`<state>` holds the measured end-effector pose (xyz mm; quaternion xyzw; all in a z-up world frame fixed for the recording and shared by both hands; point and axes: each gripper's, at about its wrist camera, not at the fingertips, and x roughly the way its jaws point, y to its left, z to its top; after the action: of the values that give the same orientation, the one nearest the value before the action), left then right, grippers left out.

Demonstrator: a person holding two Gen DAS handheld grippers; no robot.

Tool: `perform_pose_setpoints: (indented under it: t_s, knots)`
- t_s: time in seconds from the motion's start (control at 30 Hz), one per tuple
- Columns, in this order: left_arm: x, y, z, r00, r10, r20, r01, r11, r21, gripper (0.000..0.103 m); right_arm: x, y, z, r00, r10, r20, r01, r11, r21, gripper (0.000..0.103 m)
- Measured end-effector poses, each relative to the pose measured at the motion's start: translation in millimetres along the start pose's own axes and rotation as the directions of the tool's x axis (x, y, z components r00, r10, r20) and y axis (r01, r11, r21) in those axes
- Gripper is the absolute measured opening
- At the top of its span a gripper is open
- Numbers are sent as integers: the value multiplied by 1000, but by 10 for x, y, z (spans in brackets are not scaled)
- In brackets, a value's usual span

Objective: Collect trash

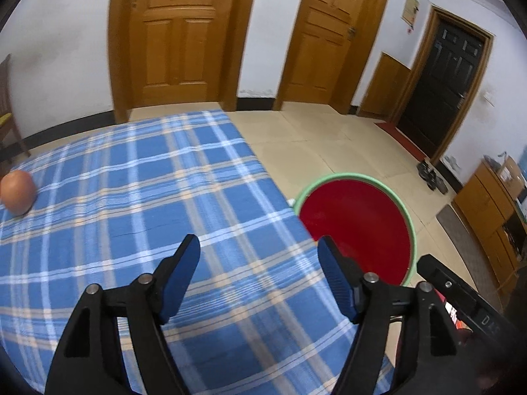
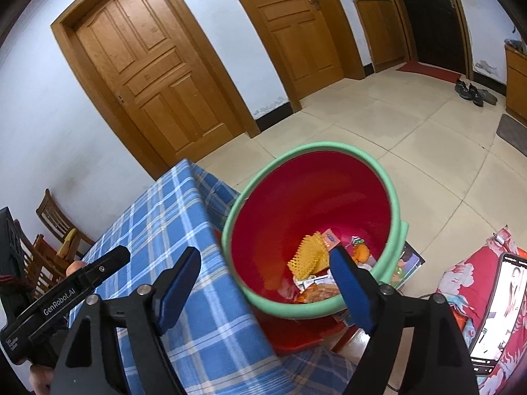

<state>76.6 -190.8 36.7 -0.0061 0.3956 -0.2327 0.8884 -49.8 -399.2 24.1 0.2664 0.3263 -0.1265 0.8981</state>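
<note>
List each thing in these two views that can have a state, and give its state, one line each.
Left tongs: open, holding nothing.
Right tongs: open, holding nothing.
Bin: upright, rubbish at the bottom.
Orange: resting on the tablecloth.
Wooden doors: shut.
Phone: screen lit.

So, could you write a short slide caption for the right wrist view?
Open right gripper above red bin holding trash, beside checked table.

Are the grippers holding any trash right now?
No. The left gripper and the right gripper are both open with nothing between their fingers. Trash lies in the red bin.
</note>
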Motion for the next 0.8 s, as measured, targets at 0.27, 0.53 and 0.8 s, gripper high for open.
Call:
perform_pose_setpoints:
  t_s: [0.27,0.53,0.8]
  knots:
    - [-321,293,-102,995,87,37,-85,995,-52,82,-117,264,-85,1000,26,7,-25,998,-54,89]
    - [-594,508,-240,986,155,55,-150,985,-90,82,-231,553,-218,998,58,6,-57,991,-121,91]
    - [-792,609,-388,976,204,74,-196,975,-105,82,-299,768,-391,997,73,-4,-73,981,-180,94]
